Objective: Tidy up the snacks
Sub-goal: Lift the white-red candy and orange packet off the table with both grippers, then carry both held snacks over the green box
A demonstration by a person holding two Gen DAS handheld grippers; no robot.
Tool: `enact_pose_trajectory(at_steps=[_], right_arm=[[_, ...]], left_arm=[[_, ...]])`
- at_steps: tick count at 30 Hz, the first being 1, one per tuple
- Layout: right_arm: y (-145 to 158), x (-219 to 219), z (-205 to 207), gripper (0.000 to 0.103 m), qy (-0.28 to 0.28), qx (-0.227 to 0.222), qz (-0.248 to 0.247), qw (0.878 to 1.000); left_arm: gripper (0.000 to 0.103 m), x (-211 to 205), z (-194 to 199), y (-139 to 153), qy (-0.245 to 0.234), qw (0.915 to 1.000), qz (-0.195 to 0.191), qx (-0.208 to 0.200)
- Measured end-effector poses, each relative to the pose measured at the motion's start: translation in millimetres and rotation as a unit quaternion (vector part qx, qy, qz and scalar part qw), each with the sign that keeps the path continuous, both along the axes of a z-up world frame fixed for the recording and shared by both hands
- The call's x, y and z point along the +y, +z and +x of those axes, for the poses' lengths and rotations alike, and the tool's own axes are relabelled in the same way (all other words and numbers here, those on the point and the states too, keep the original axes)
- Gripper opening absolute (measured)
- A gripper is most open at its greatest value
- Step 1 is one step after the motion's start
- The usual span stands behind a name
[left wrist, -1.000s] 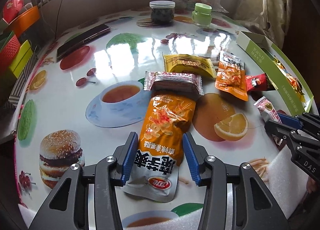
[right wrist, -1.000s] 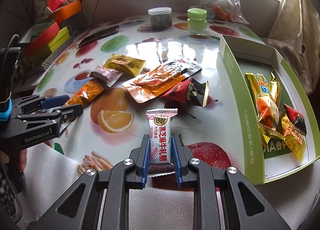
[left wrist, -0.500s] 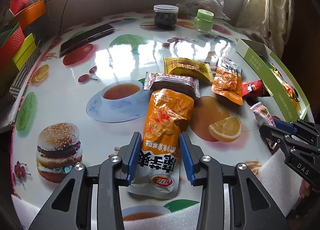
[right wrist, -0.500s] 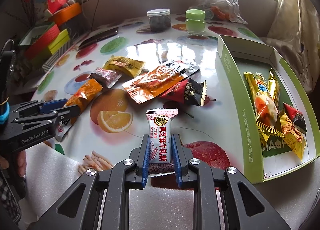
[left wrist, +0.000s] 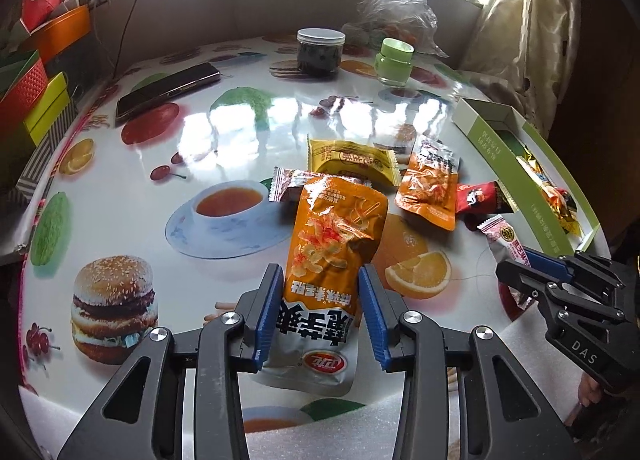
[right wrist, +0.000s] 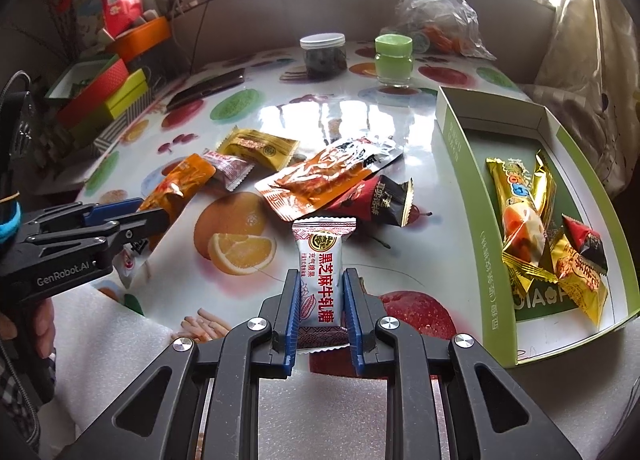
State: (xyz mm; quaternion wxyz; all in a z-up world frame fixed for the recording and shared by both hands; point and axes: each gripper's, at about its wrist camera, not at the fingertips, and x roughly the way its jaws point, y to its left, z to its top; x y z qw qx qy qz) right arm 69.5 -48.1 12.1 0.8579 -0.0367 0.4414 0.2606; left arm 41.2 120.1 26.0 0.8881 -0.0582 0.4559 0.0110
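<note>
In the left wrist view, an orange pouch (left wrist: 334, 260) is clamped between the blue pads of the left gripper (left wrist: 322, 312), its top tilted up over the table (left wrist: 120, 196) in front of a brown wrapper (left wrist: 290, 186) and a yellow packet (left wrist: 352, 160). In the right wrist view, a white candy (right wrist: 320, 272) is pinched upright by the right gripper (right wrist: 320, 312), left of the green box (right wrist: 496, 300) in which gold snacks (right wrist: 520, 216) are seen.
</note>
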Motion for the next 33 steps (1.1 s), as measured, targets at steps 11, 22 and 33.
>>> enact_pose_trajectory(at_steps=[11,22,33], right_arm=[[17.9,-13.0,1.9,0.019,-0.015,-0.021,0.015,1.000],[32.6,-38.8,8.9,0.019,-0.044,-0.037,0.025,0.998],[44.3,-65.2,14.9,0.019,-0.072,-0.049,0.030,0.996]], left_arm=[[0.040,-18.6,5.4,21.7,-0.021,0.9995,-0.003,-0.022],[0.040,-49.3,18.4,39.8,-0.055,0.9977,-0.006,-0.041],[0.041,-81.4,33.3,52.7,-0.088,0.9946,-0.012,-0.053]])
